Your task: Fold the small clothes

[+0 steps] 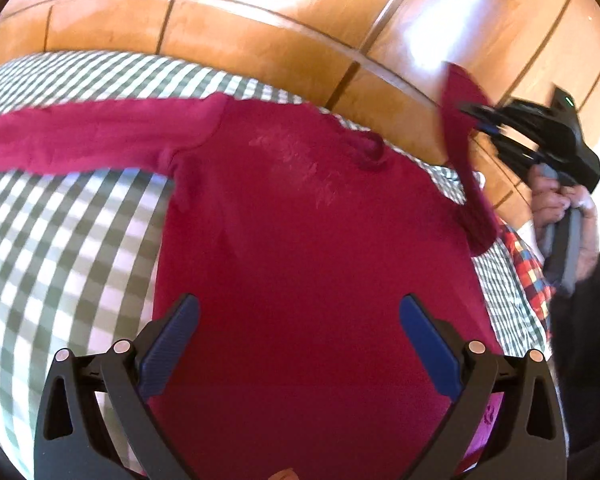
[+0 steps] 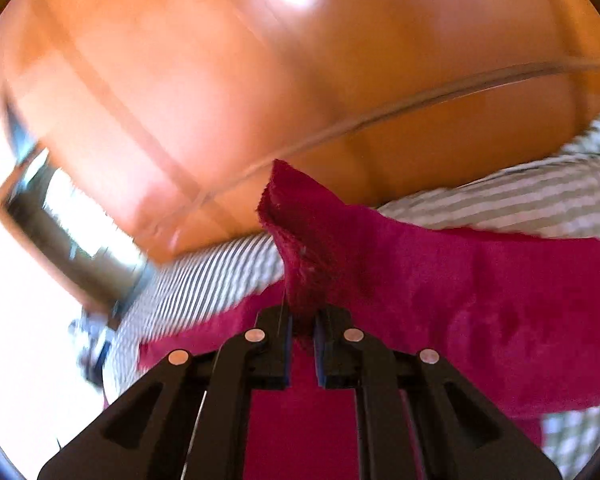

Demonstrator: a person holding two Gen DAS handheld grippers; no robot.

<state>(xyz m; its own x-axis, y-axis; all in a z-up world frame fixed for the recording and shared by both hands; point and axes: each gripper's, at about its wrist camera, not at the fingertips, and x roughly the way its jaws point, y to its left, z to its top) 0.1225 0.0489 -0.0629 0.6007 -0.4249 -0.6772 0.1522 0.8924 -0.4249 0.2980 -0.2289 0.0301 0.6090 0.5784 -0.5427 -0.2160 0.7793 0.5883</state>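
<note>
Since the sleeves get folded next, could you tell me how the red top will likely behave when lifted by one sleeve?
Probably floppy: the sleeve pinched in the right gripper droops and creases. It looks light, as the red top mostly stays flat on the checked cloth. Its soft knit seems unlikely to slip.

Motion blur smears the framed mirror (image 2: pixel 72 232) at the right wrist view's left edge. The red sweater's (image 1: pixel 300 220) hem runs off the left wrist view's bottom.
</note>
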